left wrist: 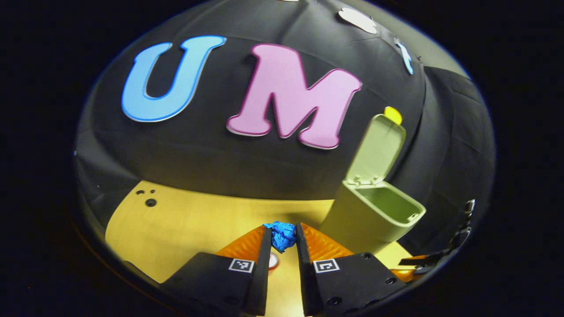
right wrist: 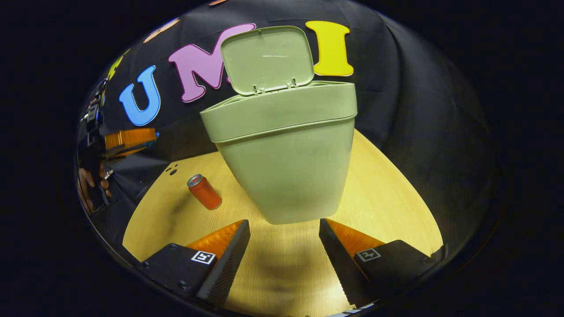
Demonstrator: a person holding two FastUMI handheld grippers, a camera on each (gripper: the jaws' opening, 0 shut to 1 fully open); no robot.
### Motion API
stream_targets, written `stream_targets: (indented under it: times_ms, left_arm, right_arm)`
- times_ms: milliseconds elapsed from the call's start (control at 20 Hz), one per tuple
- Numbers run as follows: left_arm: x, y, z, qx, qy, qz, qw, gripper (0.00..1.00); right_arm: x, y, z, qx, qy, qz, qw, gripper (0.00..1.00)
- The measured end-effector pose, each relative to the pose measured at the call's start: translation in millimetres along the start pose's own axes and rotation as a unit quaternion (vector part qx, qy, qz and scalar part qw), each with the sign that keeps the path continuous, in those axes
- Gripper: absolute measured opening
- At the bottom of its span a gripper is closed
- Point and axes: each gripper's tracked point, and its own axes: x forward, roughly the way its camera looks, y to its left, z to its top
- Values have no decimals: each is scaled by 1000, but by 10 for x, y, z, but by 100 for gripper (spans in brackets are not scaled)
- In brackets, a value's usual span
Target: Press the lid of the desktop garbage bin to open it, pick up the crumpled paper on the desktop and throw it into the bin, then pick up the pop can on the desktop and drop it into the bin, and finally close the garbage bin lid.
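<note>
So the left hand-held gripper (left wrist: 282, 240) has the crumpled paper (left wrist: 280, 234) pinched between its two fingers, lifted off the table (left wrist: 185, 220) and just to the left of the garbage bin (left wrist: 368, 218). The bin sits on the right side of the left gripper view with its lid (left wrist: 379, 147) flipped straight up, mouth wide open. Looks to me like the throw-in step is underway: I'd say carry the wad up and right until it's squarely over the opening, stay clear of the upright lid at the far edge, and only then spread the fingers, since a light ball like that can bounce off the rim. The paper is bright blue, all sharp creases, obviously squishy. The bin is matte pale green plastic, tapering toward the bottom with rounded corners and a thick collar at the top. In the right gripper view the pop can (right wrist: 204, 192) stands tilted-looking on the table to the left of the bin, red with a shiny metal top, still waiting its turn. The right hand-held gripper (right wrist: 284, 229) is spread wide, nothing in it, parked near the bin's front wall. Table's smooth light wood grain.
</note>
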Motion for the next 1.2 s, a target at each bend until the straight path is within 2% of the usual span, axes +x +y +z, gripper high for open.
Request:
stream_targets:
  times_ms: [150,350,450,600,850,950,1200]
  left_arm:
    - [140,-474,95,9,-5,-51,999,37]
    - [353,-978,50,38,2,-106,994,35]
    - [418,-1204,57,44,2,-128,991,32]
    - [515,-1450,35,66,6,-154,986,35]
    - [594,-1722,-64,73,26,-177,981,35]
    - [582,-1676,-82,76,33,-179,980,34]
    - [560,-1716,-84,81,34,-195,977,43]
  right_arm:
    - [11,-80,-16,1,1,-6,1000,99]
    - [6,-111,-51,2,4,-4,1000,99]
    - [10,-121,-72,-3,8,-3,1000,99]
    - [14,-143,-91,-12,12,-2,1000,99]
    - [2,-210,-140,-17,21,-2,1000,99]
    - [-1,-229,-143,-17,22,-3,1000,99]
    - [-4,-268,-164,-12,24,-7,1000,99]
